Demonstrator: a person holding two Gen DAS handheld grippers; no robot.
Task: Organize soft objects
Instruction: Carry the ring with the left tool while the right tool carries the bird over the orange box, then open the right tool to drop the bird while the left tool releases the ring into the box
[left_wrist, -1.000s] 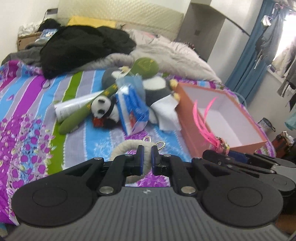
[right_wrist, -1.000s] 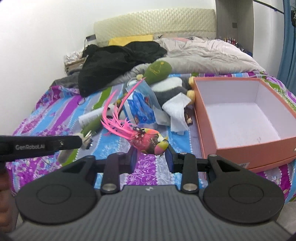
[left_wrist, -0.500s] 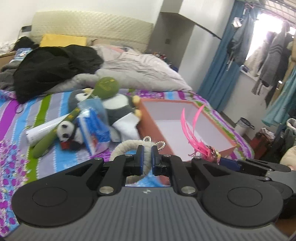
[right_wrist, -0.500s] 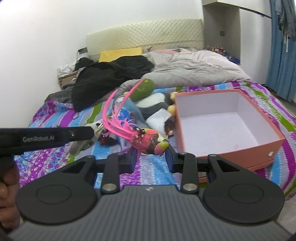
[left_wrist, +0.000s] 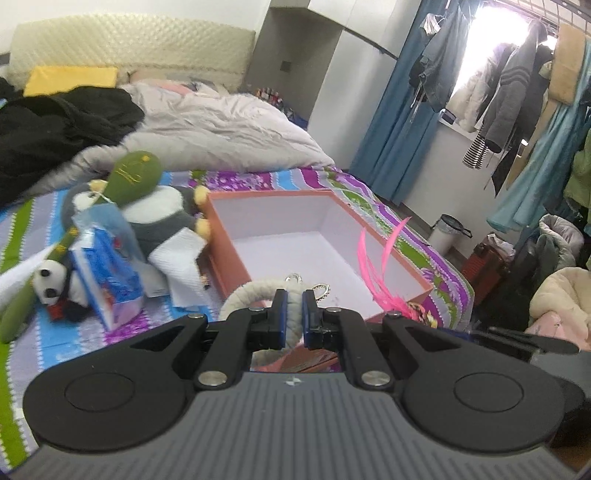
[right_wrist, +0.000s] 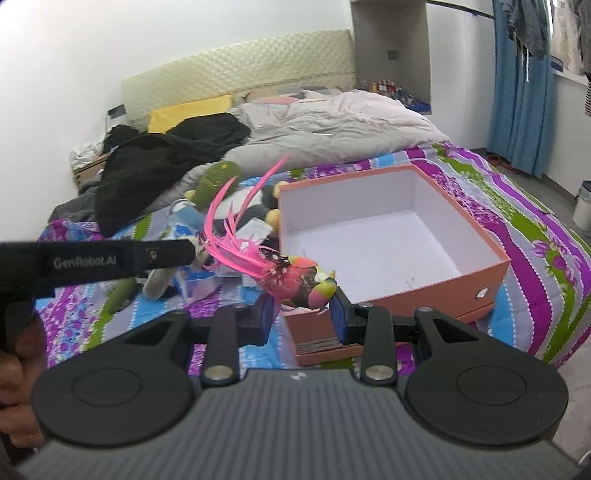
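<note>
**Two grippers, each carrying a toy near an empty box**

Two handheld grippers hover over a striped bedspread (right_wrist: 528, 236). Left gripper (left_wrist: 293, 315) is clamped on a cream rope ring (left_wrist: 243, 299). Right gripper (right_wrist: 301, 317) pinches a feathered toy bird (right_wrist: 295, 275), pink plumes trailing. An orange box (right_wrist: 436, 291) sits open just ahead. Plush toys (left_wrist: 147, 206) lie heaped beside it.

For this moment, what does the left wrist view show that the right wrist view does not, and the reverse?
Only the left wrist view: the left gripper shut on a cream rope ring with small metal clasps, a panda plush, and clothes hanging by the window.

Only the right wrist view: the right gripper clamping the pink-feathered toy bird by its body, seen whole.

Both: the empty orange cardboard box and the green plush on the striped bedspread.
</note>
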